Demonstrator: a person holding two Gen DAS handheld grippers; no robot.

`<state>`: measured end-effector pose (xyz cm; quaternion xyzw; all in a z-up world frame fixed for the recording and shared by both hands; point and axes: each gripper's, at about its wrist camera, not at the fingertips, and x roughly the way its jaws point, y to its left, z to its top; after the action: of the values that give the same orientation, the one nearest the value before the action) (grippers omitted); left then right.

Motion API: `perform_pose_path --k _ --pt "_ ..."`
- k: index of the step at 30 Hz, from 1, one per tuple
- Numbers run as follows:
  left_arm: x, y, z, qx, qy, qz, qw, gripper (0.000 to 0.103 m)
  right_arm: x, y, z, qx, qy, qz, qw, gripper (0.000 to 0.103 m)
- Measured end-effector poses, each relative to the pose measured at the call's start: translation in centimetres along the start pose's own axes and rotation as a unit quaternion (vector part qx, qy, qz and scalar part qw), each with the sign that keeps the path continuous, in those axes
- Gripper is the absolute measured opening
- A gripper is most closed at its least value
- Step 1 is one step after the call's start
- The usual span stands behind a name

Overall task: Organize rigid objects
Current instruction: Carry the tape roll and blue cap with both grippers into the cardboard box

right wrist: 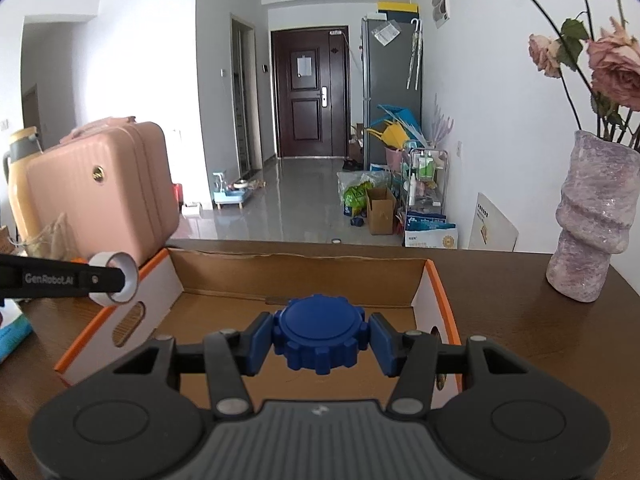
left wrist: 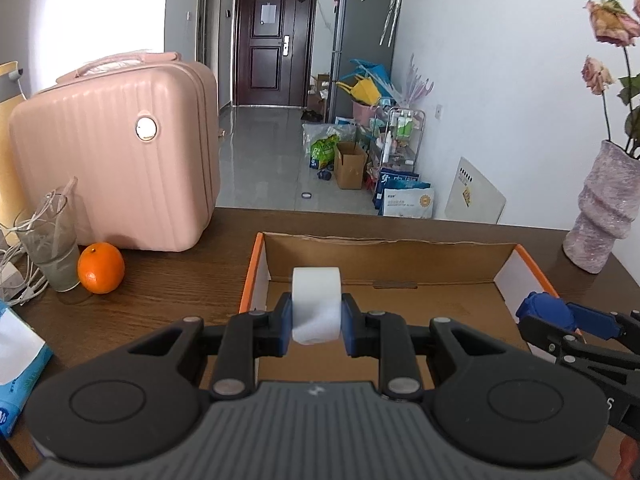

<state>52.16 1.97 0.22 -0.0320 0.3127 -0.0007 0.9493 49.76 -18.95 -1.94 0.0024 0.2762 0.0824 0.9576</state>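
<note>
Left wrist view, and the left gripper (left wrist: 317, 322) has its blue pads pinched on a white tape roll (left wrist: 317, 304), held up over the near left part of the open cardboard box (left wrist: 384, 256). Over on the right edge, the right gripper (left wrist: 560, 316) comes in above the box's right wall, clamped on a blue gear-shaped cap (left wrist: 544, 312). Switch to the right wrist view: the right gripper (right wrist: 320, 336) squeezes that blue gear-shaped cap (right wrist: 319, 330) flat between both pads, hovering over the box (right wrist: 296, 272) interior. The left gripper (right wrist: 114, 280) shows at far left with the tape roll (right wrist: 116, 278) above the box's left wall. The box sits on the brown table (left wrist: 180, 276), pink suitcase (left wrist: 116, 152) and orange (left wrist: 101, 267) off to the left, vase (left wrist: 600, 208) to the right.
</note>
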Motion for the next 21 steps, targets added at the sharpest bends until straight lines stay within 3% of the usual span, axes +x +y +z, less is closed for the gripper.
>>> perform_pose_path --k 12,21 --pt "3.8 0.6 0.6 0.002 0.036 0.012 0.9993 0.025 3.7 -0.1 0.4 -0.019 0.033 -0.009 0.999 0.051" --pt "7.1 0.5 -0.4 0.011 0.101 0.012 0.9948 0.025 6.0 0.2 -0.4 -0.024 0.068 -0.008 0.997 0.051"
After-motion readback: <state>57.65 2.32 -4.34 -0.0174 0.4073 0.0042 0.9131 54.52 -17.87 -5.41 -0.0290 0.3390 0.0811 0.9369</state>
